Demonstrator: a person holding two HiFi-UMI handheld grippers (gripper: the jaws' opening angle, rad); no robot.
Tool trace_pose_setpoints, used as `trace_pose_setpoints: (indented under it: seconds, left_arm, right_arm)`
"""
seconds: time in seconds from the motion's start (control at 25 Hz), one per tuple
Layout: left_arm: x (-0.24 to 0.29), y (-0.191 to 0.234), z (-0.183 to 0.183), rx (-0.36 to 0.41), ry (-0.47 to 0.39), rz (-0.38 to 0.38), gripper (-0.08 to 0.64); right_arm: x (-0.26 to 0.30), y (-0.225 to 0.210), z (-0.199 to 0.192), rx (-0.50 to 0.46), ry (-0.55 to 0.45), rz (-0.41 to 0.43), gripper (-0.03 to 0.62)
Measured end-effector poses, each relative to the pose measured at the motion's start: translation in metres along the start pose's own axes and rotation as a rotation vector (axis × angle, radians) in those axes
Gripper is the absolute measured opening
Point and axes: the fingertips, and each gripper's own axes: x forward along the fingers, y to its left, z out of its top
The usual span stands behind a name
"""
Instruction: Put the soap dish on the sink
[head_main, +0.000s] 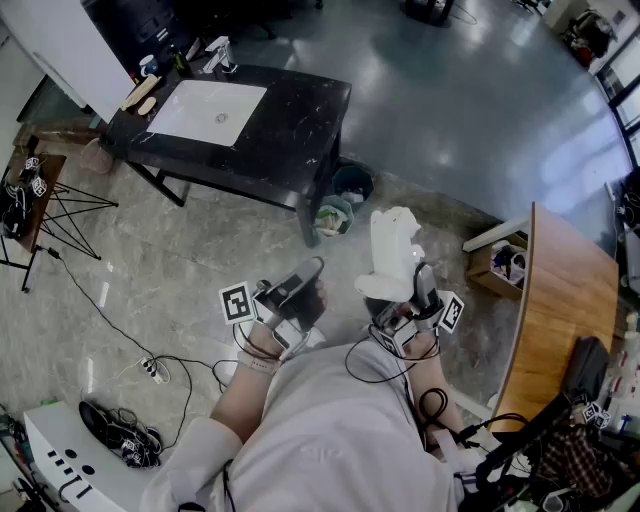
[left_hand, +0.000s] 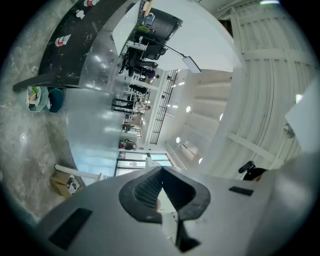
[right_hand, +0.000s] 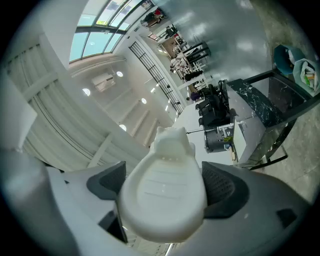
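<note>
My right gripper (head_main: 398, 292) is shut on a white soap dish (head_main: 393, 255), held up in the air close to the person's body. In the right gripper view the soap dish (right_hand: 165, 192) fills the space between the two dark pads (right_hand: 222, 187) and points up and away. My left gripper (head_main: 300, 285) is beside it on the left, shut with nothing in it; its ribbed pads (left_hand: 145, 192) meet. The white sink (head_main: 207, 110) is set in a black table (head_main: 290, 120) far off at the upper left, well apart from both grippers.
A faucet (head_main: 218, 55) and small items stand at the sink's far edge. Two bins (head_main: 345, 190) sit by the table's near right leg. A tripod (head_main: 60, 210) stands at left, a wooden desk (head_main: 560, 300) at right, and a power strip with a cable (head_main: 152, 370) lies on the floor.
</note>
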Motion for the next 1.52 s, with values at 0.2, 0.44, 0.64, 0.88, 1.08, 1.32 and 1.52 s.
trace_pose_setpoints:
  seconds: [0.2,0.44,0.64,0.88,1.08,1.32,1.52]
  left_arm:
    - [-0.011,-0.003,0.013,-0.007,-0.036,0.009,0.008]
    - [-0.015,0.004,0.032,-0.004,-0.069,0.039,0.008]
    - [-0.008,0.012,0.051,0.011,-0.095,0.055,0.006]
    - [0.019,0.025,0.082,0.031,-0.131,0.063,0.007]
    - [0.059,0.042,0.109,0.043,-0.162,0.080,0.006]
    - [0.113,0.066,0.153,0.076,-0.229,0.102,0.006]
    - [0.160,0.075,0.175,0.098,-0.274,0.125,0.006]
  right_arm:
    - [0.005,-0.011,-0.011,0.004,0.004,-0.013,0.449]
    - [0.021,-0.036,-0.010,0.041,0.022,-0.033,0.449]
    - [0.038,-0.055,0.004,0.068,0.046,-0.030,0.449]
    - [0.061,-0.078,0.037,0.085,0.085,-0.052,0.449]
    - [0.084,-0.098,0.084,0.110,0.108,-0.066,0.449]
    - [0.121,-0.124,0.145,0.157,0.176,-0.072,0.449]
    - [0.151,-0.134,0.189,0.213,0.215,-0.080,0.449]
